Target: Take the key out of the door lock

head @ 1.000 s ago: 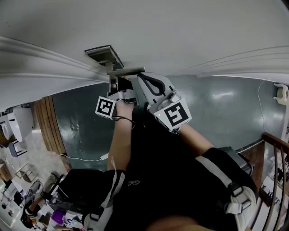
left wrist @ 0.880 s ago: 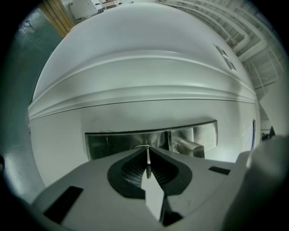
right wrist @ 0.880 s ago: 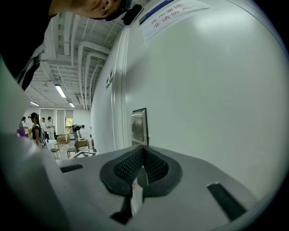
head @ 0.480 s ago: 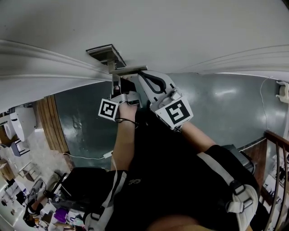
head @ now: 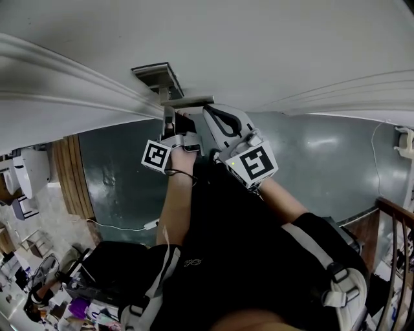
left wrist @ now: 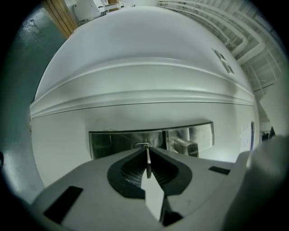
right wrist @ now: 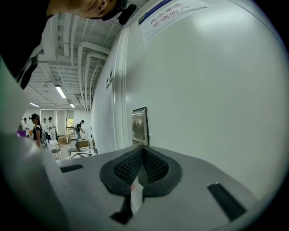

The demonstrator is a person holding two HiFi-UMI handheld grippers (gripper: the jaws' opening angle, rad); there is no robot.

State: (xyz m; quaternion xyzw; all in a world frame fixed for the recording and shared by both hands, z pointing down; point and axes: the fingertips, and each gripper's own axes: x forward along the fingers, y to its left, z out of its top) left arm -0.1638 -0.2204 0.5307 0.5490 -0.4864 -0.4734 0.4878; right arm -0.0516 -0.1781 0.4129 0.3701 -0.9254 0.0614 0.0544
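Observation:
The key point(left wrist: 147, 159) shows edge-on as a thin metal blade that runs into the keyhole of the silver lock plate point(left wrist: 115, 142) on the white door. My left gripper point(left wrist: 147, 155) is shut on the key, level with the lock. In the head view the left gripper point(head: 170, 117) meets the door under the lever handle point(head: 189, 101). My right gripper point(head: 208, 111) sits just right of it near the handle's end. In the right gripper view its black pads point(right wrist: 156, 166) meet with nothing between them, and the lock plate point(right wrist: 139, 125) stands edge-on ahead.
The white door point(head: 272, 45) fills the top of the head view, with green floor point(head: 323, 155) below it. A printed notice point(right wrist: 167, 11) is stuck high on the door. A cluttered desk point(head: 39, 291) lies at lower left, a wooden rail point(head: 394, 213) at right. People stand far off point(right wrist: 34, 126).
The head view has shifted slightly. Both grippers stay in place, the left one still shut on the key in the lock.

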